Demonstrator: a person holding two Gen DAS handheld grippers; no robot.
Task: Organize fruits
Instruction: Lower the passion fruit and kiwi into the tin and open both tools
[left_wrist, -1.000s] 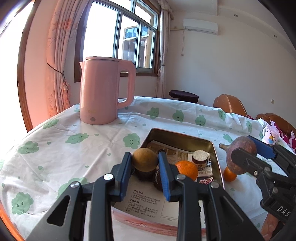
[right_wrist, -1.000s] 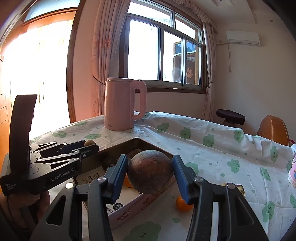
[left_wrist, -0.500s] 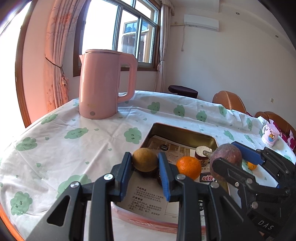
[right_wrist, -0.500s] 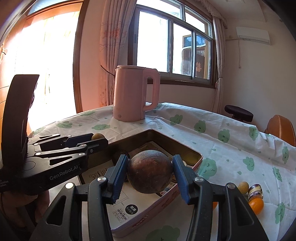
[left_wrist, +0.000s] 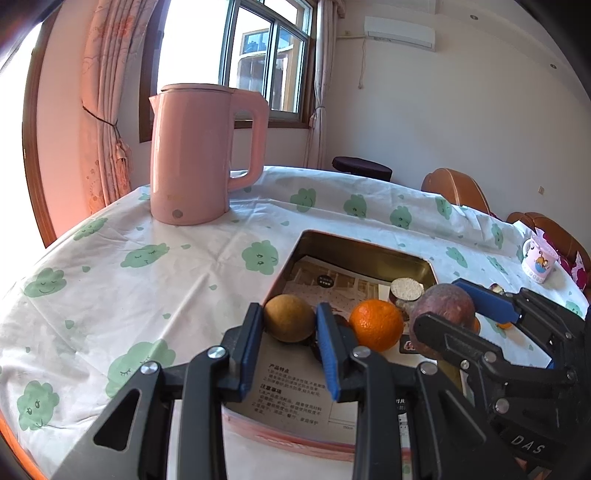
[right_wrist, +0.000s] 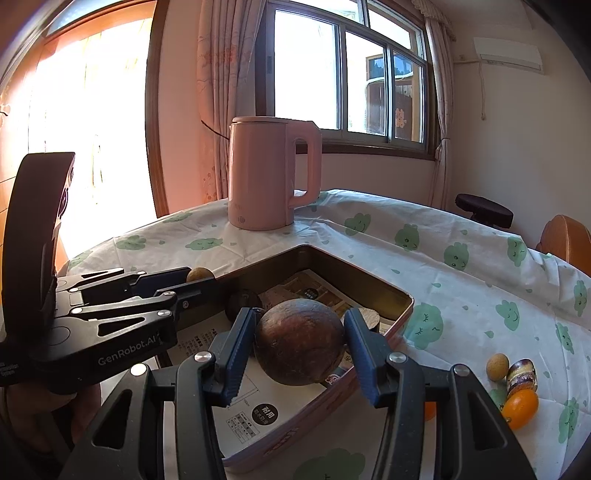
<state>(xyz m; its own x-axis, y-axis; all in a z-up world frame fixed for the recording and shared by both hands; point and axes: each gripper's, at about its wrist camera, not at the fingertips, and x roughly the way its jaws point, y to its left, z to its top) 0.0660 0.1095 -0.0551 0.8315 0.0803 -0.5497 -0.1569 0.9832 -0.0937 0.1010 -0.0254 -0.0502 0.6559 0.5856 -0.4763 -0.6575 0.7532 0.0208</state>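
Resting between right gripper (right_wrist: 299, 347) pads: passion fruit (right_wrist: 299, 341).

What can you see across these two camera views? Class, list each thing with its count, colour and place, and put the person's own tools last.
Kettle: one, pink, far side of the table.
Tablecloth: one, white with green clouds, covering the table.
Tin tray: one, pink outside, paper-lined, mid-table.
Orange: one, orange, inside the tray.
Small jar: one, cork-topped, inside the tray.
Loose small fruits: several, orange and tan, on the cloth right of the tray.
Mug: one, pink, far right.
Left claw: shut on a tan fruit.
Right claw: shut on a brown-purple fruit.
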